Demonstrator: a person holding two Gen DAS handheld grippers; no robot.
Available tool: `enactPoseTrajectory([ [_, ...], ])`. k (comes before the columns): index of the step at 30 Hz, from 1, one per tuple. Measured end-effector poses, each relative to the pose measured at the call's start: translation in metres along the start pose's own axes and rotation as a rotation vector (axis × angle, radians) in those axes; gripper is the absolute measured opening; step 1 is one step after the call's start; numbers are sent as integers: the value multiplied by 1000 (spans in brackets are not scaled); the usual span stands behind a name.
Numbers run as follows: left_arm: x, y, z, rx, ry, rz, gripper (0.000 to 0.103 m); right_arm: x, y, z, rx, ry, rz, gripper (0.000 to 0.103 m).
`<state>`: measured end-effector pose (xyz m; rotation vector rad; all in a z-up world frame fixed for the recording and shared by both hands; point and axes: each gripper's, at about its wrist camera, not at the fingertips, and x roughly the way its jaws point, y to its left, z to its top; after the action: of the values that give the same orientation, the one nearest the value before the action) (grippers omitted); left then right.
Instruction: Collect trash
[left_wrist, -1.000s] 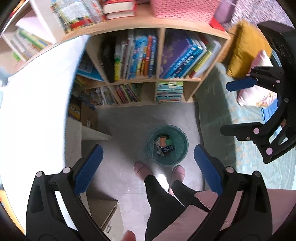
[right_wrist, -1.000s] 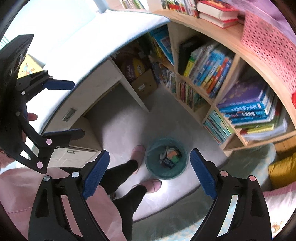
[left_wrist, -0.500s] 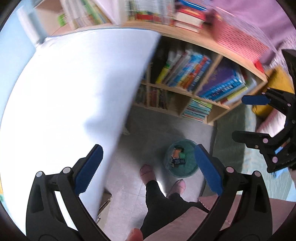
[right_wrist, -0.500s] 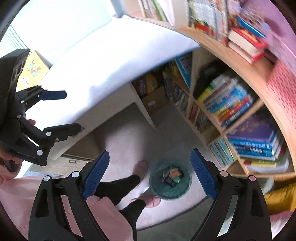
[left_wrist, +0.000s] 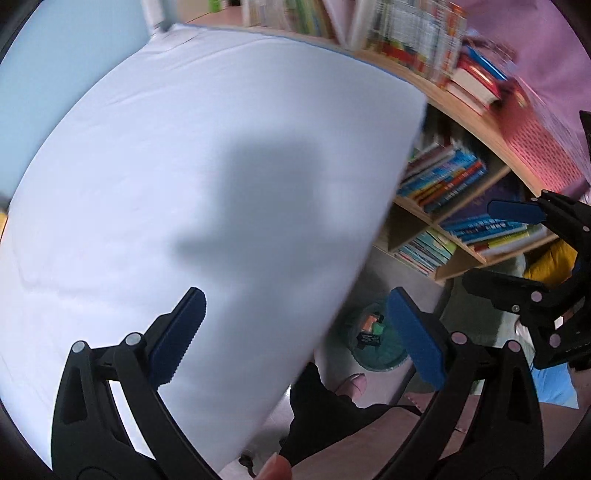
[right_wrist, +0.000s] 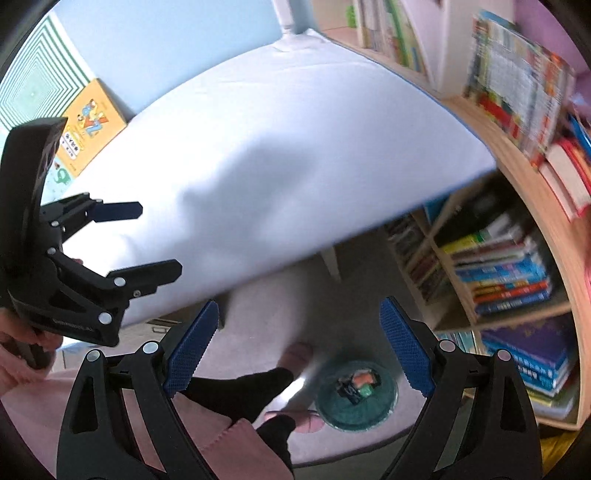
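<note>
A round teal trash bin (left_wrist: 380, 345) stands on the floor by the person's feet, with several bits of trash inside; it also shows in the right wrist view (right_wrist: 356, 397). My left gripper (left_wrist: 295, 336) is open and empty, held high over the white tabletop (left_wrist: 184, 166). My right gripper (right_wrist: 299, 349) is open and empty, above the floor and the bin. Each gripper shows in the other's view: the right one (left_wrist: 517, 247) at the right edge, the left one (right_wrist: 144, 240) at the left. No trash shows on the tabletop.
A wooden bookshelf (right_wrist: 517, 258) full of books stands to the right of the table. A pink basket (left_wrist: 535, 133) sits on top of it. Picture books (right_wrist: 88, 125) lean at the table's far left. A yellow cushion (left_wrist: 550, 262) lies beyond the shelf.
Both grippers have swung up and left from the bin toward the white tabletop, which now fills most of both views. Both stayed open and empty.
</note>
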<state>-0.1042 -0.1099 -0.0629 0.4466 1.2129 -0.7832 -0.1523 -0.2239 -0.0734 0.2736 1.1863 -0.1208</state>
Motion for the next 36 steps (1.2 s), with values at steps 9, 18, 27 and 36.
enactPoseTrajectory([
  [9, -6, 62, -4, -118, -13, 68, 96, 31, 35, 47, -81, 15, 35, 88],
  [18, -9, 117, -13, -224, -9, 139, 96, 58, 70, 82, -186, 41, 81, 88],
  [27, -13, 154, -25, -328, -14, 180, 96, 77, 95, 101, -268, 68, 120, 88],
  [36, -10, 175, -25, -388, -15, 200, 96, 90, 110, 116, -320, 86, 139, 88],
])
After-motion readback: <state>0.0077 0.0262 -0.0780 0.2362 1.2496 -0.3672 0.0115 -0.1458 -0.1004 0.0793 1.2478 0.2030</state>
